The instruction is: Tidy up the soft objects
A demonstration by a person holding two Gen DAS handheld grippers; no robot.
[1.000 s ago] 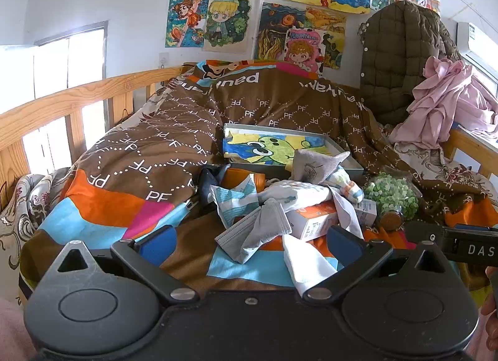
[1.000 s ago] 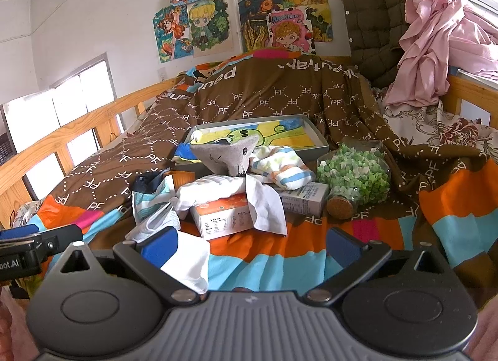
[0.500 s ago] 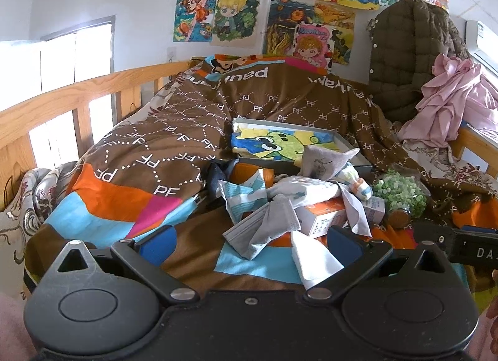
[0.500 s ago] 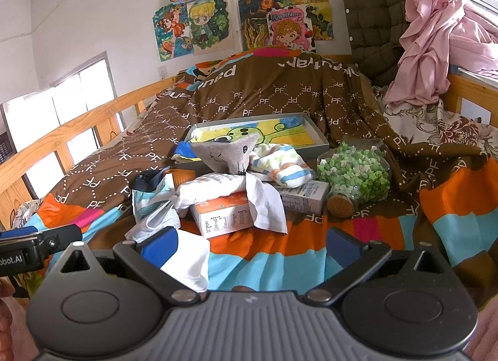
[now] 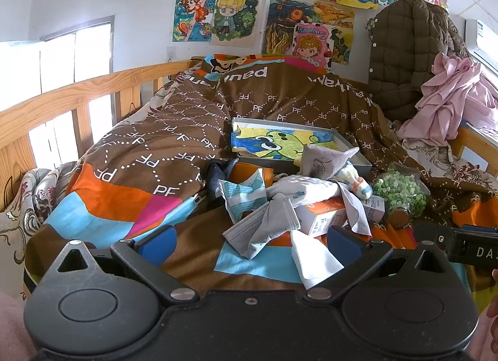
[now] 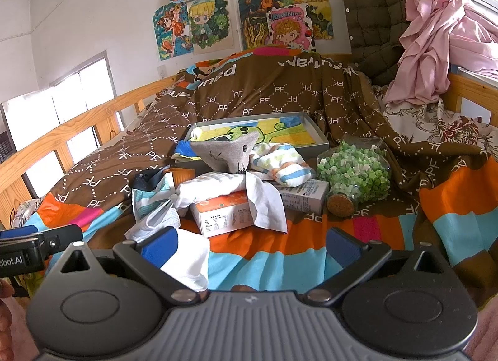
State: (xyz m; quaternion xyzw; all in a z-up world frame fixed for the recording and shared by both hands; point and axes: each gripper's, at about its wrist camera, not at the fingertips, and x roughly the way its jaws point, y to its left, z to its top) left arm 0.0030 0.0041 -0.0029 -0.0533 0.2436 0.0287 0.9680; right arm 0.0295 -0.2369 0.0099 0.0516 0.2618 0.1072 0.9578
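A heap of soft things lies mid-bed: a grey face mask [image 5: 264, 224], a white cloth [image 5: 316, 263], a white towel [image 6: 224, 188] draped over an orange box [image 6: 222, 216], a striped sock [image 6: 286, 165] and a grey pouch [image 6: 227, 152]. Behind the heap sits a shallow grey tray [image 6: 314, 132] lined with a frog drawing. My left gripper [image 5: 250, 244] is open just short of the mask, nothing between its fingers. My right gripper [image 6: 252, 247] is open too, in front of the orange box, with the white cloth [image 6: 188, 263] by its left finger.
A corked jar of green bits [image 6: 358, 174] lies on its side right of the heap, next to a small white carton [image 6: 306, 197]. A wooden rail [image 5: 62, 103] runs along the left. A pink garment [image 6: 435, 50] and an olive jacket [image 5: 407, 50] hang at the right.
The left gripper view has shifted left and slightly nearer the heap, so the objects sit further right. The right gripper has barely moved. Both stay open.
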